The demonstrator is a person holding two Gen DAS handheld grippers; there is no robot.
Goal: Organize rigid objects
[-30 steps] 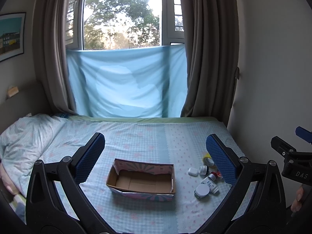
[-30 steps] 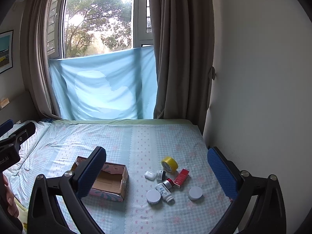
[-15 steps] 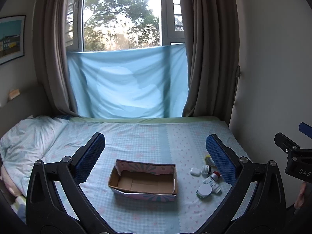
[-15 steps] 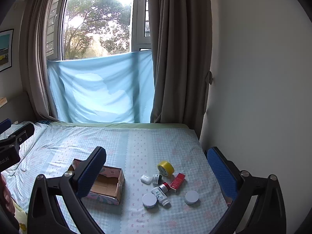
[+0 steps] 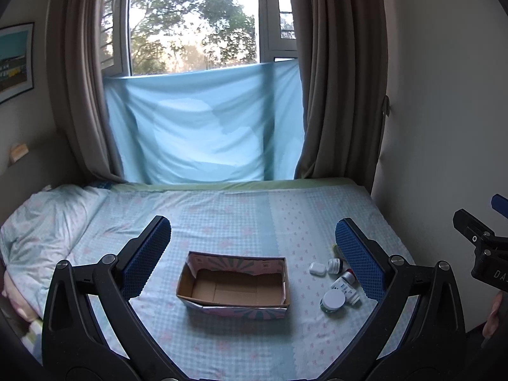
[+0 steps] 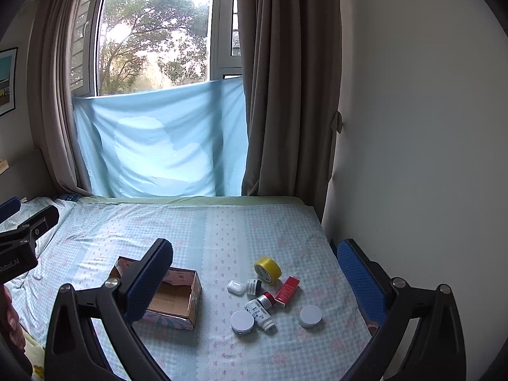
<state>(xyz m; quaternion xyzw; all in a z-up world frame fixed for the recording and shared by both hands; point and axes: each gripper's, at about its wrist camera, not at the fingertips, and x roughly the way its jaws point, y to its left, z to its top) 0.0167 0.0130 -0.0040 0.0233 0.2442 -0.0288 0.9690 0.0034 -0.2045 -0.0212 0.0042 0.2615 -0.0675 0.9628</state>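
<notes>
An empty open cardboard box [image 5: 235, 285] [image 6: 173, 298] lies on the bed. To its right lies a cluster of small objects: a yellow tape roll [image 6: 267, 269], a white earbud case [image 6: 236, 287] [image 5: 318, 268], a small dark jar [image 6: 254, 286], a white bottle [image 6: 260, 312] [image 5: 345, 289], a red box [image 6: 287, 291] and two white round jars [image 6: 242, 321] [image 6: 310, 316]. My left gripper [image 5: 253, 254] is open and empty above the box. My right gripper [image 6: 255, 279] is open and empty above the cluster.
The bed [image 5: 222, 219] has a pale checked sheet, a pillow [image 5: 41, 222] at the left and a wall [image 6: 428, 158] along its right side. A window with brown curtains [image 6: 285, 95] and a blue cloth [image 5: 203, 127] stands behind it.
Both grippers have drawn back and risen a little, so the box and the objects look slightly smaller and lower. Nothing on the bed has moved.
</notes>
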